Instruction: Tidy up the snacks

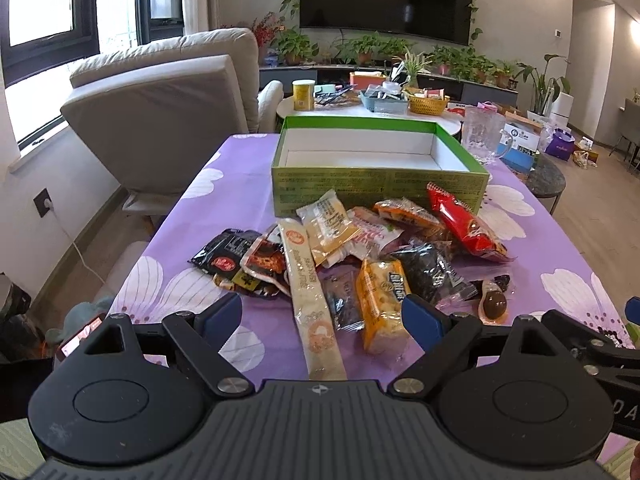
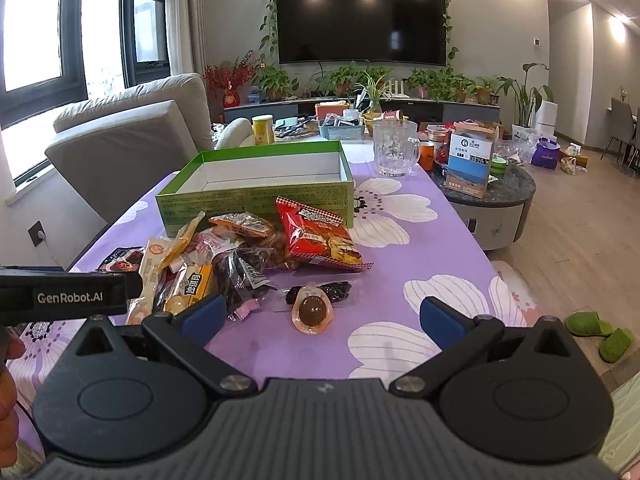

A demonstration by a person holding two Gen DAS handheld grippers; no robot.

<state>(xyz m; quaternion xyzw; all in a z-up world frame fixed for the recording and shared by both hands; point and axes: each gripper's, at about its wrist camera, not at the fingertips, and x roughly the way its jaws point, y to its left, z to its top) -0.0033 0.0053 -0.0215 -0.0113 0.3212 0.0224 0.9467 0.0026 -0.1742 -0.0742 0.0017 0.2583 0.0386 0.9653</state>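
Table (image 1: 248, 184): It has a purple cloth with big white flowers. Everything for the job sits on it.
Green box (image 1: 376, 192): It is open and looks empty, white inside. It stands at the far side of the table, just behind the snacks. The walls look like stiff card, so I think it will stay put when packs drop in.
Snack pile (image 1: 360, 248): Many small packs lie in a heap in front of the box, some on top of others. None is in the box yet, so the job has not started.
Red bag (image 2: 320, 236): It is the biggest pack and leans near the box wall. It looks puffy and light, and the shiny skin may slip. I would pinch a flat sealed end, not the fat middle, so nothing inside gets crushed.
Long pale stick pack (image 1: 312, 292): It is thin and floppy and points toward the left gripper. Take it near the middle so it does not droop.
Round brown sweet (image 2: 310, 312): It lies alone in a clear wrapper, apart from the pile, close in front of the right gripper. It looks small, hard and smooth, so it could roll. Grab the flat wrapper edge.
Left gripper (image 1: 320, 316): Its blue fingers are spread wide, holding nothing, over the near end of the pile.
Right gripper (image 2: 320, 316): Its fingers are also spread wide and hold nothing.
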